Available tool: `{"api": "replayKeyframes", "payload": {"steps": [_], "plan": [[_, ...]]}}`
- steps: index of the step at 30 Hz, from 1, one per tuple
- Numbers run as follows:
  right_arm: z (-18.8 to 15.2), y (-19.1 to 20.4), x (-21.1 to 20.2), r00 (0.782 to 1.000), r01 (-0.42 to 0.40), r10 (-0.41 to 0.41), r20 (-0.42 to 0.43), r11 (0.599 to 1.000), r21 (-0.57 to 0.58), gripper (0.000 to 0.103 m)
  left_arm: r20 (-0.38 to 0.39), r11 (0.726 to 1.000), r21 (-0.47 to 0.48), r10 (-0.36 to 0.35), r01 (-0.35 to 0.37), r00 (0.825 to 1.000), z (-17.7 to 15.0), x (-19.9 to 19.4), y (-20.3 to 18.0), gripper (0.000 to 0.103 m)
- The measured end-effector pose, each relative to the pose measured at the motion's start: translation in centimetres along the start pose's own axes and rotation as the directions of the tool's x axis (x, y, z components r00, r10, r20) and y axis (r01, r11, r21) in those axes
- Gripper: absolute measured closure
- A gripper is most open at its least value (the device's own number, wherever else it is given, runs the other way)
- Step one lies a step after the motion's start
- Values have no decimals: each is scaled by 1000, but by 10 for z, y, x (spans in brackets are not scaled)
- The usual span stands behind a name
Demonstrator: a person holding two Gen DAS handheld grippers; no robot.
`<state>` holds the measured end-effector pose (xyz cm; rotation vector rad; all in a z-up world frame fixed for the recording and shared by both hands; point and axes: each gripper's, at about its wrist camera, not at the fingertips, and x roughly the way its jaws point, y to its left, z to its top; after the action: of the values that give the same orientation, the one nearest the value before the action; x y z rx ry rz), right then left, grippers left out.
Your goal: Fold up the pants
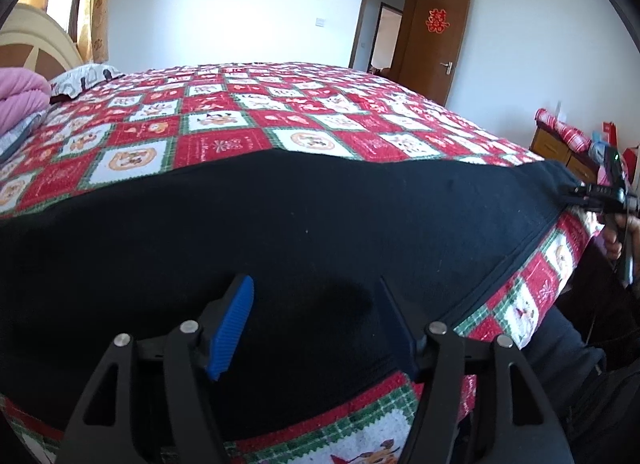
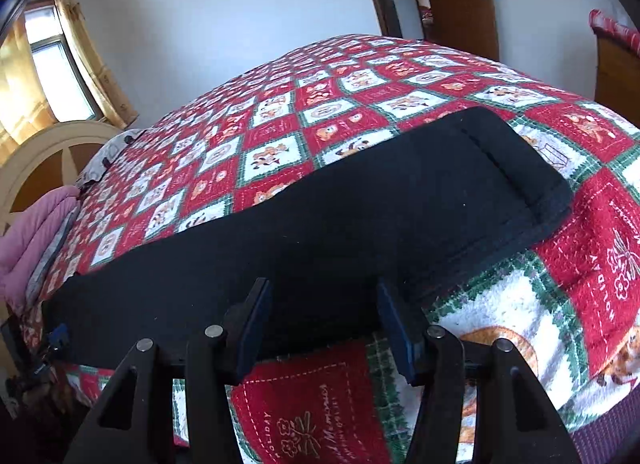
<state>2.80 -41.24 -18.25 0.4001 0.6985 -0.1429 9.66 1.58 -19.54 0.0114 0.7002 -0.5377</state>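
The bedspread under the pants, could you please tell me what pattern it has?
The bedspread is a red, white and green patchwork check with cartoon animal squares; the right wrist view shows it best.

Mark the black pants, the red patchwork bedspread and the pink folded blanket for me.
black fabric pants [image 2: 360, 200]: right wrist view, middle of the cloth.
red patchwork bedspread [image 1: 304, 104]: left wrist view, bare top surface.
pink folded blanket [image 1: 20, 98]: left wrist view, its side.

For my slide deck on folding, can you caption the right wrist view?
Open right claw poised over black pants lying flat on a red patchwork bedspread.
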Motion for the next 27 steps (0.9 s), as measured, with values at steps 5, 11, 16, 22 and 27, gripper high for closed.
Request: {"api": "replayKeyframes", "payload": {"steps": [5,11,16,22,27], "plan": [[1,4,-3,1000,18,-18,6,1000,-25,47,6,997,-73,3,-3,1000,11,-5,1,37],[22,-14,-28,990,-3,-11,140,995,95,47,61,1000,-28,-11,13,998,36,-7,-23,25],[26,-51,-47,976,58,-104,193,971,231,47,35,999,-16,-42,42,999,48,14,-49,25],[21,-97,-64,957,67,-171,236,917,392,47,16,996,-67,-64,65,998,39,27,-57,25],[21,-99,-61,959,75,-173,226,919,386,47,0,994,-102,-36,36,999,23,27,-47,25]]}}
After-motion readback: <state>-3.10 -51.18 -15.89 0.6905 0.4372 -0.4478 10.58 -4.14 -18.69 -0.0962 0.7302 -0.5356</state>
